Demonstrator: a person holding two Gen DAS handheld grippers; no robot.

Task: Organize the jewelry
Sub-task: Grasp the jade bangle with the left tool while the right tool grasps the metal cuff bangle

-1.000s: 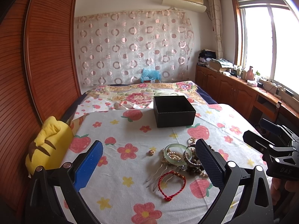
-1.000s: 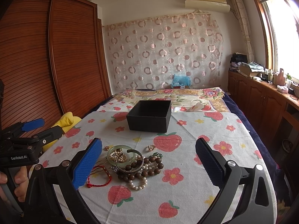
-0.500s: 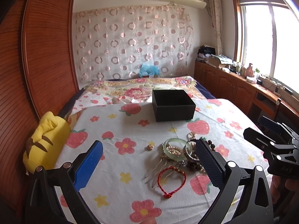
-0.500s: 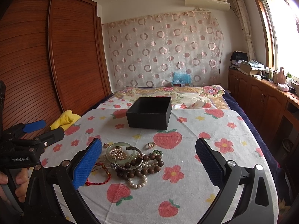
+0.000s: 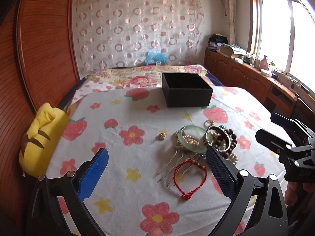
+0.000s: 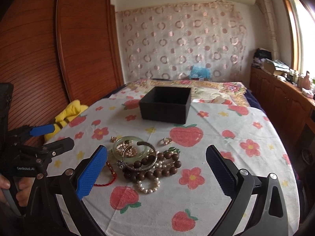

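At the bottom of the left wrist view, the left gripper hangs over the bed with its fingers wide apart and nothing between them. Just beyond them, right of centre, lies a red cord bracelet, touching a metal hair comb. Past that sits the jewelry pile, with a pale green bangle partly over pearl strands and dark wooden beads at its right side; a small gold bead lies apart, left of the pile. In the right wrist view, the right gripper is likewise spread open and empty, the pile showing between its fingers near the left one, with a gold ring just beyond it. Farther back, in mid-frame, an open black box stands on the strawberry-print cover. A yellow plush toy rests at the left edge of the bed, against the wooden wardrobe. A circle-patterned curtain covers the far wall.
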